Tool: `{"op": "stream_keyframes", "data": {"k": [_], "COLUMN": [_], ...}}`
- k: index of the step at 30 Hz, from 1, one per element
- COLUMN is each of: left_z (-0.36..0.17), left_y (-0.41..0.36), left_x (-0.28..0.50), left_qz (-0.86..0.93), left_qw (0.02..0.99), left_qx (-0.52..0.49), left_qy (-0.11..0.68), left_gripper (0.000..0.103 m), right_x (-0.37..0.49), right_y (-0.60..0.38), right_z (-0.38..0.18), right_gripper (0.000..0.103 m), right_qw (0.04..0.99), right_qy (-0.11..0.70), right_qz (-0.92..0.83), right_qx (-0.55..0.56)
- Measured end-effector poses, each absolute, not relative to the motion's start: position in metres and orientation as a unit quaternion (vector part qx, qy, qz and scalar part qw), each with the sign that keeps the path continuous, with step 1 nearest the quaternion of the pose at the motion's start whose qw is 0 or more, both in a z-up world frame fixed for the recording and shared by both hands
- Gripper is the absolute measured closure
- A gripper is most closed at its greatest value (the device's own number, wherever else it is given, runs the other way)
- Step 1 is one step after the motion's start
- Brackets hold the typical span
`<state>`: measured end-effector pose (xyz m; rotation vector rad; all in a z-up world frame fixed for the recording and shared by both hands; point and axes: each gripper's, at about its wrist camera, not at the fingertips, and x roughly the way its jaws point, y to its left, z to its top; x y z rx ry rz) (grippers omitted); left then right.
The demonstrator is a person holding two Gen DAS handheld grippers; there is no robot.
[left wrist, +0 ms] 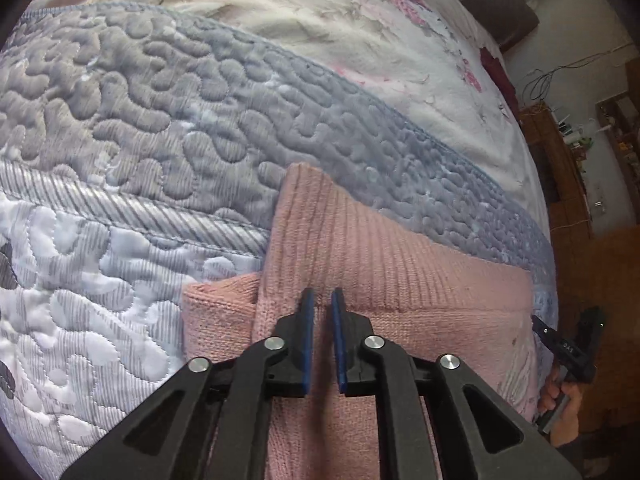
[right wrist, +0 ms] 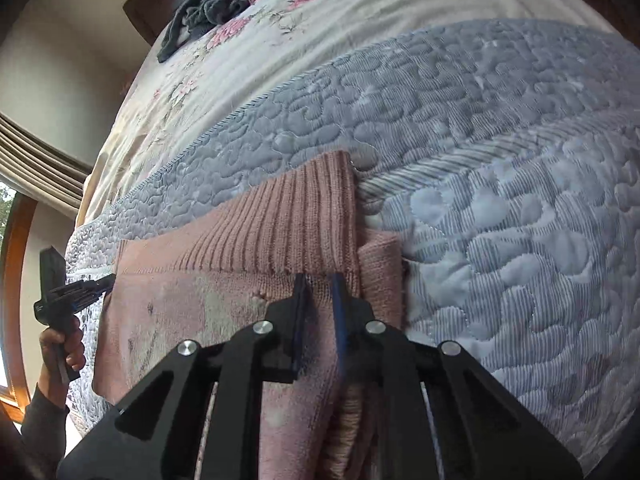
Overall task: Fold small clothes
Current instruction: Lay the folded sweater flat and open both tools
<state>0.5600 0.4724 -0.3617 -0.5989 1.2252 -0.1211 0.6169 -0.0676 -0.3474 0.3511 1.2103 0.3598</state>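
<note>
A pink knit sweater (left wrist: 400,264) lies flat on the quilted bedspread (left wrist: 160,120). Its ribbed part (left wrist: 316,208) is folded over the body. My left gripper (left wrist: 323,304) hovers low over the fold, its blue pads a narrow gap apart with nothing clamped. A hand holds the right gripper (left wrist: 538,322) at the sweater's right edge. In the right wrist view, my right gripper (right wrist: 318,290) is over the same sweater (right wrist: 200,292) just below the ribbed flap (right wrist: 304,216), narrowly open and empty. The left gripper (right wrist: 106,282) sits at the sweater's left edge.
A cream floral sheet (left wrist: 340,20) covers the far part of the bed, with a dark grey garment (right wrist: 216,0) bunched near the headboard. Wooden furniture (left wrist: 560,168) stands beyond the bed's right side. A window frame and curtain (right wrist: 40,148) are at the left.
</note>
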Motion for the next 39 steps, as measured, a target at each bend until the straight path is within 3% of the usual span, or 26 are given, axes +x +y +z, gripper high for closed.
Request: {"op": "stream_keyframes", "data": {"k": [1, 6, 9, 11, 13, 15, 19, 20, 21, 22, 24, 25, 26, 27, 28, 30, 33, 37, 39], "left_z": [-0.361, -0.309, -0.328, -0.356, -0.355, -0.332, -0.326, -0.339, -0.353, -0.365, -0.368, -0.361, -0.352, -0.345, -0.339, -0.333, -0.336, -0.333, -0.332], "left_y": [0.477, 0.474, 0.466, 0.472, 0.48, 0.477, 0.45, 0.446, 0.444, 0.447, 0.46, 0.467, 0.475, 0.485, 0.495, 0.516, 0.539, 0.551, 0.552], "left_x": [0.557, 0.507, 0.479, 0.475, 0.471, 0.456, 0.418, 0.413, 0.409, 0.406, 0.401, 0.397, 0.391, 0.384, 0.376, 0.361, 0.35, 0.352, 0.36], "left_qz": [-0.056, -0.15, -0.142, -0.109, -0.106, -0.128, -0.199, -0.191, -0.177, -0.172, -0.171, -0.167, -0.167, -0.164, -0.152, -0.13, -0.122, -0.132, -0.136], "left_qw": [0.773, 0.796, 0.79, 0.776, 0.775, 0.789, 0.776, 0.771, 0.767, 0.76, 0.751, 0.755, 0.759, 0.76, 0.763, 0.767, 0.746, 0.736, 0.739], "left_qx": [-0.288, -0.305, -0.281, -0.282, -0.305, -0.31, -0.295, -0.279, -0.267, -0.276, -0.306, -0.315, -0.329, -0.347, -0.362, -0.395, -0.446, -0.471, -0.463], "left_qy": [0.563, 0.5, 0.526, 0.553, 0.543, 0.515, 0.52, 0.54, 0.556, 0.563, 0.559, 0.55, 0.537, 0.524, 0.513, 0.489, 0.479, 0.468, 0.469], "left_gripper": [0.101, 0.096, 0.093, 0.1, 0.101, 0.097, 0.093, 0.093, 0.094, 0.1, 0.101, 0.099, 0.097, 0.083, 0.052, 0.03, 0.03, 0.027, 0.026], "right_x": [0.614, 0.561, 0.536, 0.534, 0.533, 0.522, 0.483, 0.476, 0.473, 0.471, 0.468, 0.464, 0.456, 0.444, 0.431, 0.4, 0.343, 0.279, 0.27], "right_y": [-0.073, -0.072, -0.068, -0.072, -0.079, -0.079, -0.064, -0.062, -0.064, -0.071, -0.085, -0.084, -0.076, -0.062, -0.042, 0.008, 0.096, 0.215, 0.256], "right_z": [-0.344, -0.302, -0.324, -0.345, -0.342, -0.319, -0.309, -0.321, -0.335, -0.346, -0.342, -0.327, -0.308, -0.291, -0.276, -0.261, -0.264, -0.284, -0.299], "right_gripper": [0.096, 0.092, 0.095, 0.103, 0.103, 0.094, 0.093, 0.095, 0.103, 0.103, 0.103, 0.1, 0.085, 0.074, 0.071, 0.046, 0.017, 0.015, 0.016], "right_qw": [0.792, 0.792, 0.773, 0.774, 0.772, 0.782, 0.769, 0.761, 0.757, 0.758, 0.764, 0.784, 0.809, 0.827, 0.836, 0.838, 0.822, 0.8, 0.789], "right_qy": [0.562, 0.528, 0.557, 0.565, 0.562, 0.545, 0.553, 0.57, 0.585, 0.59, 0.585, 0.573, 0.552, 0.531, 0.516, 0.491, 0.437, 0.316, 0.296], "right_qz": [0.16, 0.234, 0.241, 0.228, 0.224, 0.227, 0.272, 0.265, 0.25, 0.238, 0.218, 0.197, 0.181, 0.181, 0.185, 0.203, 0.261, 0.298, 0.297], "right_qx": [0.178, 0.198, 0.188, 0.174, 0.195, 0.197, 0.173, 0.16, 0.146, 0.144, 0.163, 0.14, 0.088, 0.033, -0.026, -0.124, -0.255, -0.414, -0.449]}}
